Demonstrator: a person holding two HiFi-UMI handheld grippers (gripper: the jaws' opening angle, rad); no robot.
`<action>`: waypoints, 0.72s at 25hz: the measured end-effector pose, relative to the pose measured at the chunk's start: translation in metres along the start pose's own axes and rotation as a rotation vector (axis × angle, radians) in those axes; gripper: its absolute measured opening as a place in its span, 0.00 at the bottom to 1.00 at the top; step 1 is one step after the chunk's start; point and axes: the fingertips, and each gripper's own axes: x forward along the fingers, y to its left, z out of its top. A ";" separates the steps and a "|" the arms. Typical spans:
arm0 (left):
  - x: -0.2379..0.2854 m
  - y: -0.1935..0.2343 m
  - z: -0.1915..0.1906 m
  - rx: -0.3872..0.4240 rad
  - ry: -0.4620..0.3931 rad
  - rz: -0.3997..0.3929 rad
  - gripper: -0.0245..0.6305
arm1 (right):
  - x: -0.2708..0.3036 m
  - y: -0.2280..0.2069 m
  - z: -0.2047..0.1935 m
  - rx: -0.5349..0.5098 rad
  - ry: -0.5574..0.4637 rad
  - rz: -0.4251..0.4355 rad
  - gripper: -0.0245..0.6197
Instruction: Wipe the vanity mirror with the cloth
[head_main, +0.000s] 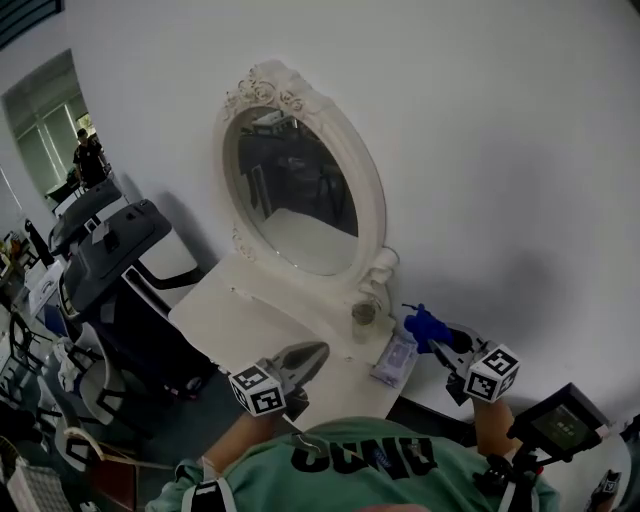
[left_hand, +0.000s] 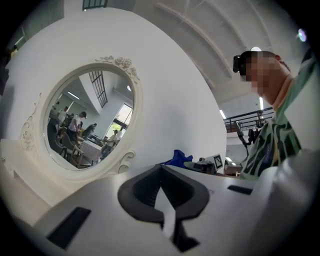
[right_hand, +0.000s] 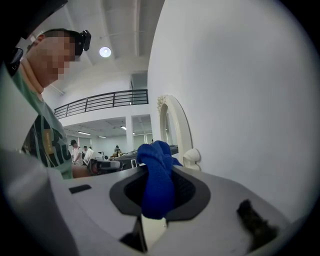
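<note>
The oval vanity mirror (head_main: 298, 192) in its ornate white frame stands upright on a white vanity table (head_main: 235, 322) against the wall. My right gripper (head_main: 432, 335) is right of the mirror's base, shut on a bunched blue cloth (head_main: 425, 323). In the right gripper view the cloth (right_hand: 157, 177) fills the jaws and the mirror (right_hand: 172, 125) is edge-on ahead. My left gripper (head_main: 320, 348) hovers over the table's front, shut and holding nothing. The left gripper view faces the mirror (left_hand: 85, 120), with the cloth (left_hand: 178, 158) off to the right.
A small glass jar (head_main: 362, 318) and a flat white packet (head_main: 395, 360) sit on the table right of the mirror's base. Dark office chairs (head_main: 110, 250) stand left of the table. A device with a screen (head_main: 560, 425) is at the lower right.
</note>
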 end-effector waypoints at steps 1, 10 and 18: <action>-0.001 0.002 -0.001 -0.009 -0.004 0.015 0.05 | 0.007 -0.003 0.004 -0.019 0.000 0.017 0.15; -0.077 0.074 0.021 0.060 -0.021 0.106 0.05 | 0.132 0.039 0.076 -0.540 0.020 0.025 0.15; -0.150 0.147 0.058 0.106 -0.075 0.072 0.05 | 0.306 0.091 0.214 -1.450 0.090 -0.297 0.15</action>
